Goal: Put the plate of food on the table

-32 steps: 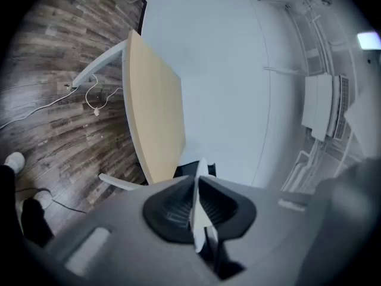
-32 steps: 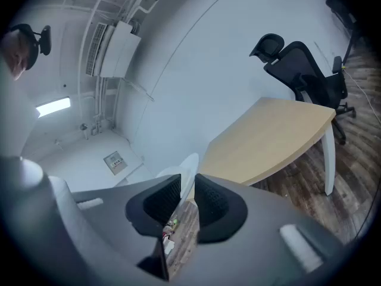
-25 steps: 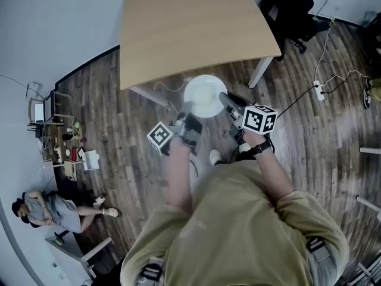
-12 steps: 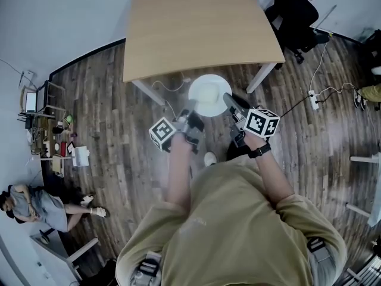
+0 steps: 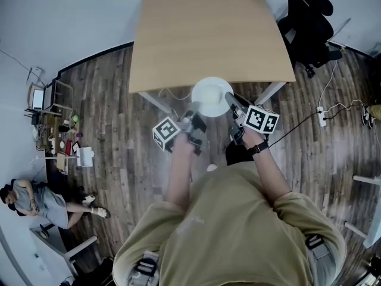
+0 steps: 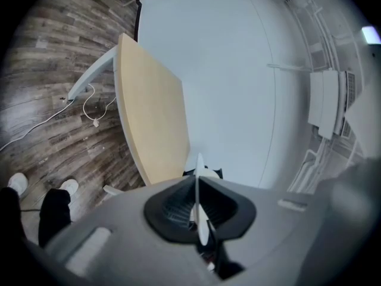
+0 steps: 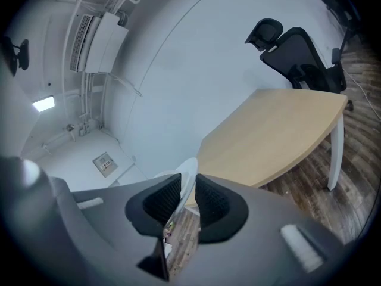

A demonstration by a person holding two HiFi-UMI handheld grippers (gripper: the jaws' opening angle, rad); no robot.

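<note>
A white plate (image 5: 211,97) with a pale bit of food, hard to make out, hangs in the air between my two grippers. In the head view its far rim overlaps the near edge of the light wooden table (image 5: 208,34). My left gripper (image 5: 193,114) is shut on the plate's left rim, which shows edge-on (image 6: 198,192) between its pads. My right gripper (image 5: 231,101) has the right rim (image 7: 189,170) between its pads, and its jaws are closing on it. The tabletop (image 7: 280,130) lies ahead, bare.
A black office chair (image 5: 309,22) stands at the table's far right corner. White table legs (image 5: 274,91) and a loose cable (image 6: 89,106) are below the near edge. A power strip (image 5: 324,115) lies on the wooden floor at right. A person (image 5: 36,198) sits far left.
Both grippers and the plate have moved forward toward the table. The plate's far rim has gone from short of the table edge to overlapping it.
</note>
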